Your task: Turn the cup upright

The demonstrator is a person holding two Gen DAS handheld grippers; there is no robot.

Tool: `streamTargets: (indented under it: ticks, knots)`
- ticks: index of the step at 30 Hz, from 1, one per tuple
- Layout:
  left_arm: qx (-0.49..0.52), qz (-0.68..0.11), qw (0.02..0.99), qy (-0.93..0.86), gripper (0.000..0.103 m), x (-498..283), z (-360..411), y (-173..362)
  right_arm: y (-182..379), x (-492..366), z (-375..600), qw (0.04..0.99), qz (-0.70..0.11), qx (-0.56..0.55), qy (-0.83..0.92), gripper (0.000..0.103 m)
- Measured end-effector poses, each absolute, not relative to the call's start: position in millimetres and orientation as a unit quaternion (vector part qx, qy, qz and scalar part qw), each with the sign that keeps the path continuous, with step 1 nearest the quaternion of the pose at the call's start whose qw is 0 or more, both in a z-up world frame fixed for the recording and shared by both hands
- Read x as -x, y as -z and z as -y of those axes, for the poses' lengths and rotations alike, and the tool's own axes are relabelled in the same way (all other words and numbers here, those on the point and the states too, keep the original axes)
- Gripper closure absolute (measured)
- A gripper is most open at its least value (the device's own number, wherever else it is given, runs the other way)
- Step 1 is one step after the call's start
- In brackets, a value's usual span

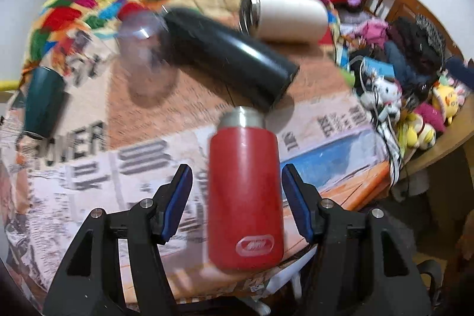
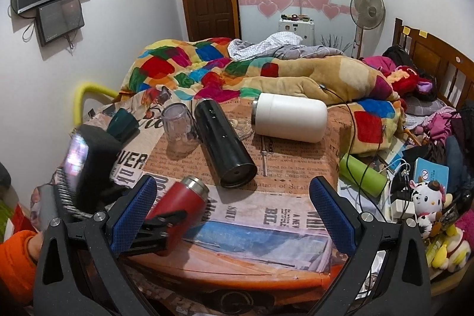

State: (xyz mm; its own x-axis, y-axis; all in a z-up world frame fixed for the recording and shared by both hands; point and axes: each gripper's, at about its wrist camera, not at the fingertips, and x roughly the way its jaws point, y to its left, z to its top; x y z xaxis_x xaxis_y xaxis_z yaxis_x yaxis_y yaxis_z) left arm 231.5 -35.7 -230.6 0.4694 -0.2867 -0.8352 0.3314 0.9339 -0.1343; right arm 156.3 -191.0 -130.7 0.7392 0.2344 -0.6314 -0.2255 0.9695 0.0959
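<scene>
A red cup (image 1: 244,194) with a steel rim lies on its side on the newspaper-print table (image 1: 89,162), rim pointing away. My left gripper (image 1: 237,188) is open, its blue pads on either side of the cup without touching. In the right wrist view the red cup (image 2: 180,205) lies at the lower left with the left gripper's fingers (image 2: 160,222) around it. My right gripper (image 2: 232,211) is open and empty above the table's near edge.
A black flask (image 2: 225,142) and a white flask (image 2: 288,117) lie on their sides behind. A clear glass (image 2: 177,128) and a dark green cup (image 2: 121,120) stand upside down at the left. A green bottle (image 2: 363,173), cables and plush toys (image 2: 426,203) crowd the right.
</scene>
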Motion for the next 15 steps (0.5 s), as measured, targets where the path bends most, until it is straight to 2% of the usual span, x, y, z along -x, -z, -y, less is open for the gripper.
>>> streamTargets:
  ticks: [5,7,10,15]
  knots:
    - [-0.012,-0.43,0.892,0.136,0.038,-210.2,-9.5,193.8,136.6,-167.6,176.6,0.922,-0.359,-0.015,-0.142,0.0]
    - [-0.002,-0.411,0.905,0.109,0.034,-202.1,-27.4,184.8,147.7,-176.7,166.4,0.913,-0.38,-0.016,-0.15,0.001]
    - [0.02,-0.389,0.918,0.073,0.028,-190.9,-55.9,180.5,170.4,-190.9,150.5,0.892,-0.42,-0.019,-0.164,0.001]
    - [0.041,-0.378,0.925,0.029,0.027,-177.1,-84.2,190.9,209.4,-210.9,127.9,0.849,-0.492,-0.032,-0.188,0.002]
